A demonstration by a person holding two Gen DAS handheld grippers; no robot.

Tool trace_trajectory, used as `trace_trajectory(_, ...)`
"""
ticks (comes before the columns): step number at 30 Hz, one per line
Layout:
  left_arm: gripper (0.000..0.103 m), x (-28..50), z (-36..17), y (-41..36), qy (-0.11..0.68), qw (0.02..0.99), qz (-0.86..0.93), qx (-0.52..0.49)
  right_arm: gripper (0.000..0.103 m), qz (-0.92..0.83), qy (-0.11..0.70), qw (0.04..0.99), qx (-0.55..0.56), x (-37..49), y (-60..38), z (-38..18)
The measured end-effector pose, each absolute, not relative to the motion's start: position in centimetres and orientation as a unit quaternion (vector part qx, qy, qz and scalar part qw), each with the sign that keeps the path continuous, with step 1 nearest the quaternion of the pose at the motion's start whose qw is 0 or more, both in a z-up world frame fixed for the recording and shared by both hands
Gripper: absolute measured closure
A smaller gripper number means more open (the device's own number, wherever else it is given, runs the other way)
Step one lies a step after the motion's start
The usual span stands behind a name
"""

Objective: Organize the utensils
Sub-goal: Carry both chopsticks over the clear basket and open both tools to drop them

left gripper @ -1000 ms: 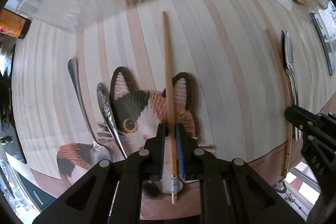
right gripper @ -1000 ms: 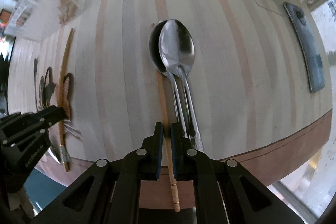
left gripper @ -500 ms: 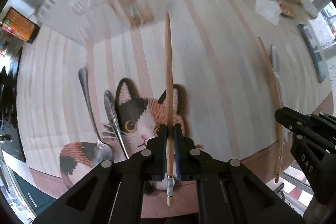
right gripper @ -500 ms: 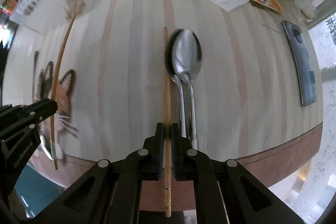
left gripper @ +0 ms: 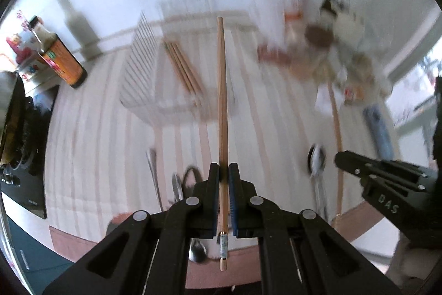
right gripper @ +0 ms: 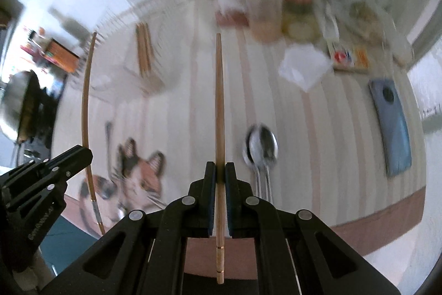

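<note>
My left gripper (left gripper: 223, 168) is shut on a wooden chopstick (left gripper: 221, 87), which hangs well above the striped tablecloth (left gripper: 88, 145). In the right wrist view my right gripper (right gripper: 219, 166) is shut on a second chopstick (right gripper: 219, 90), also lifted. Each gripper shows at the edge of the other's view. Two stacked spoons (right gripper: 261, 145) lie on the cloth right of the right gripper. A fork (left gripper: 152, 173) and another utensil (left gripper: 176, 184) lie beside the cat-shaped mat (right gripper: 141, 173). Several chopsticks (left gripper: 181, 68) rest in a clear slotted drainer (left gripper: 138, 68) at the back.
A brown sauce bottle (left gripper: 62, 57) stands at the back left by a dark stove (left gripper: 16, 129). Jars and packets (right gripper: 263, 4) crowd the back right. A white tissue (right gripper: 304, 65) and a blue phone (right gripper: 392, 126) lie on the right. The table's front edge (right gripper: 373, 220) is near.
Both grippers have risen off the table, each lifting its chopstick clear of the cloth. Both views now tip towards the back, showing the drainer and the wall.
</note>
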State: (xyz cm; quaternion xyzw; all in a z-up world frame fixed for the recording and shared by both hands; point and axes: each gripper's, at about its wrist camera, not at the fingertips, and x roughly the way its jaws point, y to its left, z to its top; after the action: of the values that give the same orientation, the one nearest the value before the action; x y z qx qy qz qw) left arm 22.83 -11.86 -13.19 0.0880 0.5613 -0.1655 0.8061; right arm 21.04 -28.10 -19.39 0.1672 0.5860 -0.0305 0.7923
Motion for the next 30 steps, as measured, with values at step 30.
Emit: trace_trajectory(30,0.095,45.2,-15.8,-5.0,0.648,0.754,-0.101,-0.024,0.084,0.008,0.605,0.785,0.131,47.8,-20.5,-19.1)
